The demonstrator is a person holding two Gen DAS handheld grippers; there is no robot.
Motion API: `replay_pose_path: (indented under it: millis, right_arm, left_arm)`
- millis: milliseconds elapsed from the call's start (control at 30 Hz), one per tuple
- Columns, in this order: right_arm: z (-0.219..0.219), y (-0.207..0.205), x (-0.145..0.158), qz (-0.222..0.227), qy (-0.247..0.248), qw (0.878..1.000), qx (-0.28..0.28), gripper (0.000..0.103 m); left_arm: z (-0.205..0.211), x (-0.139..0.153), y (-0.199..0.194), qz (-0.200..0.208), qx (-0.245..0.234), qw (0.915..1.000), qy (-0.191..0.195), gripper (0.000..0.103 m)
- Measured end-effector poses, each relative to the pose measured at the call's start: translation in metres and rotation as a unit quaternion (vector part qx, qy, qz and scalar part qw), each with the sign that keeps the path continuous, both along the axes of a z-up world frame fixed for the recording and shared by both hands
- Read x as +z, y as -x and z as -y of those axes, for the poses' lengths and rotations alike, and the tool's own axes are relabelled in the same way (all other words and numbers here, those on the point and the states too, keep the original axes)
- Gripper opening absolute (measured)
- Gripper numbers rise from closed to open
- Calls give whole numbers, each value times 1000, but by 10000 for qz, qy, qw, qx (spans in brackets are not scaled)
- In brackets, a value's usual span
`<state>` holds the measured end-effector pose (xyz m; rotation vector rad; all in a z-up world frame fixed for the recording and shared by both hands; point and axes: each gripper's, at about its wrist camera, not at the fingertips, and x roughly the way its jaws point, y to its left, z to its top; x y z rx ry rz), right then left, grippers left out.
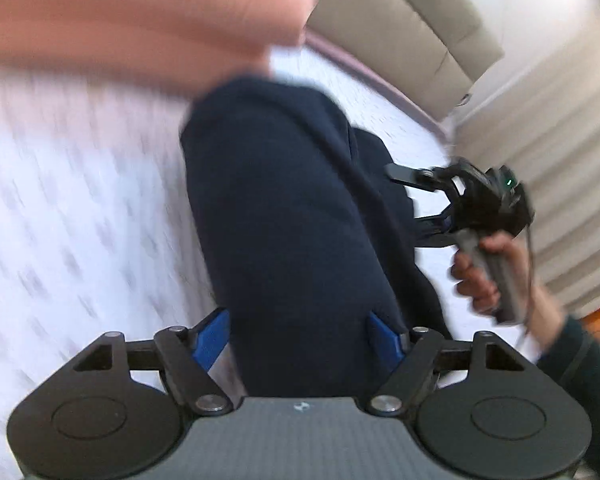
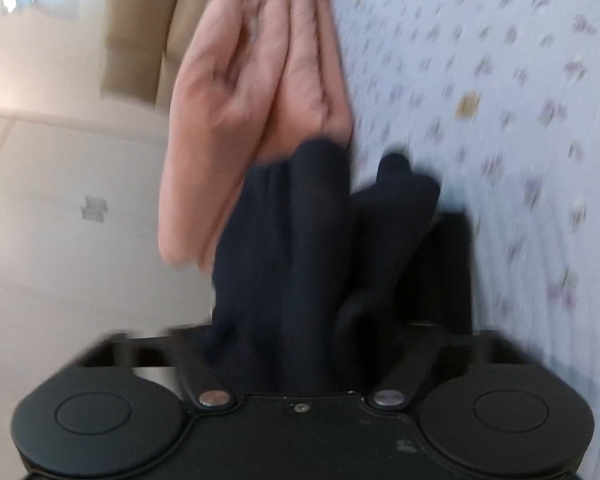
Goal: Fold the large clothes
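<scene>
A dark navy garment hangs bunched between my two grippers above the bed; it also shows in the right wrist view. My left gripper has its blue fingers spread wide with the navy cloth filling the gap; the tips are hidden by cloth. My right gripper is seen from the side, its jaws spread, beside the garment's right edge. In the right wrist view the cloth covers its fingers. A pink garment lies bunched just beyond the navy one.
The bed has a white sheet with small purple flowers. A beige padded headboard stands behind it. Pale curtains hang at the right. The pink garment fills the upper left of the left wrist view.
</scene>
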<state>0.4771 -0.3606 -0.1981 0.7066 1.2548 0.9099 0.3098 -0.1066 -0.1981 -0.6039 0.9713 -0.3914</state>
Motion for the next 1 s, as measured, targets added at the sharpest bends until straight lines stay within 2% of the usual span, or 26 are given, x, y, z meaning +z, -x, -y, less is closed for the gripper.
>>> replay_pose_path:
  millis: [33,67,100,133,200,233,267,367,433,467,500,533,567,600,667,733,767,800,833,867,933,1000]
  right_arm:
    - [-5,7,2,89,159,9997,131,97]
    - [-8,15,5,193,377,9990,137,69]
    - [-7,26,11,292,601,9978,-3,23]
    - [-8,30,17,361,490,9981,-101,22]
    - [-4,48,41,842,34,9964,-92,21]
    - [0,55,50,1095,-62,9940,-46,21]
    - [2,58,50,1136,67,9935,-25,20]
    - [-2,46,11,544,954,9938,-181,24]
    - [3,41,-6,347,844,9951,-380,28]
    - [7,41,-7,337,644,9959,-537,38]
    - [10,42,-6,331,506,9957,-708,53]
    - [14,45,-5,298,418,9950,-862,61]
    - [19,52,-4,235,274,9953,-897,73]
    - [26,60,-5,112,100,9966,-806,81]
    - [32,79,-14,-105,-55,9977,-664,81]
    - [40,99,-17,-13,-125,9969,-774,81]
    - [41,104,-22,-77,-220,9965,-806,80]
    - [43,108,-27,-273,-293,9962,-778,74]
    - [44,106,-29,-476,-213,9950,-855,64]
    - [50,102,-24,-499,-46,9935,-1022,20]
    - [56,105,1,-112,-85,9927,-1201,20]
    - [53,106,32,637,4,9916,-1124,19]
  left_arm:
    - [-4,-11,-1,-61,-111,9999,98,77]
    - [-6,-13,0,-52,-269,9996,-38,77]
    - [-5,-18,-3,-42,-465,9985,-290,77]
    - [-4,-20,-4,-36,-611,9969,-503,77]
    - [-9,-19,0,-2,-680,9961,-569,76]
    - [-10,-17,4,44,-752,9948,-689,76]
    - [-10,-13,6,116,-842,9931,-815,76]
    - [-3,-7,6,155,-990,9902,-974,76]
    - [1,-7,4,136,-975,9916,-834,76]
    - [4,-7,3,121,-945,9919,-839,76]
    - [5,-6,3,131,-930,9920,-841,76]
    - [6,-5,5,100,-917,9926,-787,76]
    - [7,-6,6,16,-920,9933,-693,76]
    - [8,-7,9,-49,-952,9937,-590,77]
    - [11,-12,9,-28,-984,9931,-632,79]
    - [12,-14,12,-53,-992,9933,-598,80]
    - [11,-17,11,-112,-982,9938,-518,80]
    - [10,-20,9,-198,-980,9940,-438,80]
    - [9,-22,8,-254,-991,9939,-408,80]
    - [9,-20,9,-272,-1012,9937,-407,80]
    - [9,-20,10,-266,-1016,9936,-407,80]
    - [10,-18,11,-290,-1009,9935,-438,80]
